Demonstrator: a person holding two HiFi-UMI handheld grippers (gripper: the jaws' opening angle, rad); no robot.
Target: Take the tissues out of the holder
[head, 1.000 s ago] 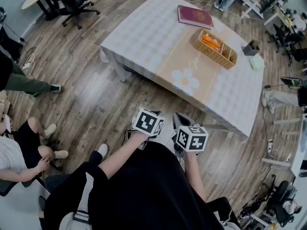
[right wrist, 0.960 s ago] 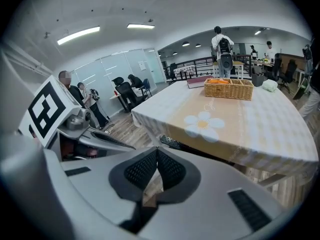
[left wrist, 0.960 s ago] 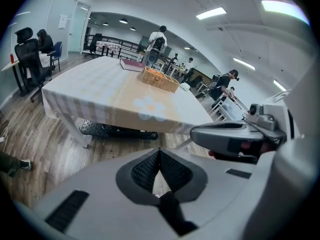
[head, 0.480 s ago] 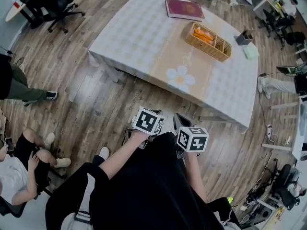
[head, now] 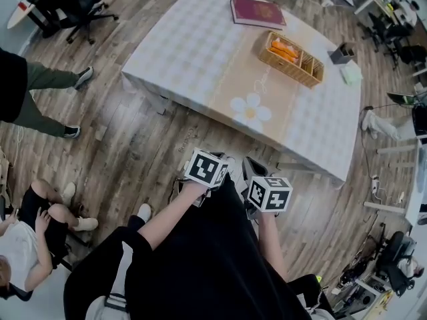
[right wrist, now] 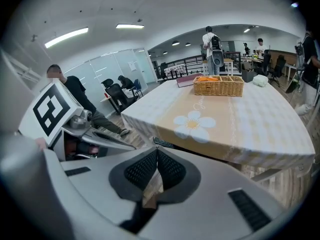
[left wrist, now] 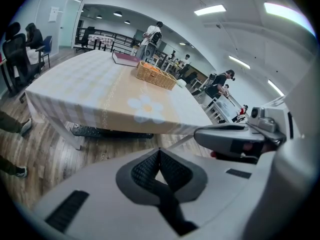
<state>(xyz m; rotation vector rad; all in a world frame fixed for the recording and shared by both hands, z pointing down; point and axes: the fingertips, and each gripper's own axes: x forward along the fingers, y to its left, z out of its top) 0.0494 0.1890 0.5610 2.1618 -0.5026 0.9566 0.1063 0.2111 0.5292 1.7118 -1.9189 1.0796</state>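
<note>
Holding both claws low in front of a black garment, the person stands back from the table (head: 193, 59), over wood flooring. The left gripper (left wrist: 159, 153) has its jaws pressed together – the ribbed dark pads meet at the tips and nothing sits between them. The right gripper (right wrist: 157, 153) is the same: pads closed against each other, no object in the grip, only floor showing through the small gap lower down. Neither claw touches anything, and the two are just beside each other, marker cubes up.

On the checked tablecloth, well apart from both claws, a small dark holder (head: 345, 52) stands near the far right corner, with a pale soft-looking bundle (head: 351, 74) just beside it – whether that bundle is tissue I cannot tell at this size. A wicker basket (head: 293, 71) with orange contents sits nearer the table's middle, a maroon book (head: 257, 12) lies beyond it, and a printed white flower (head: 251, 109) marks the near edge.
</note>
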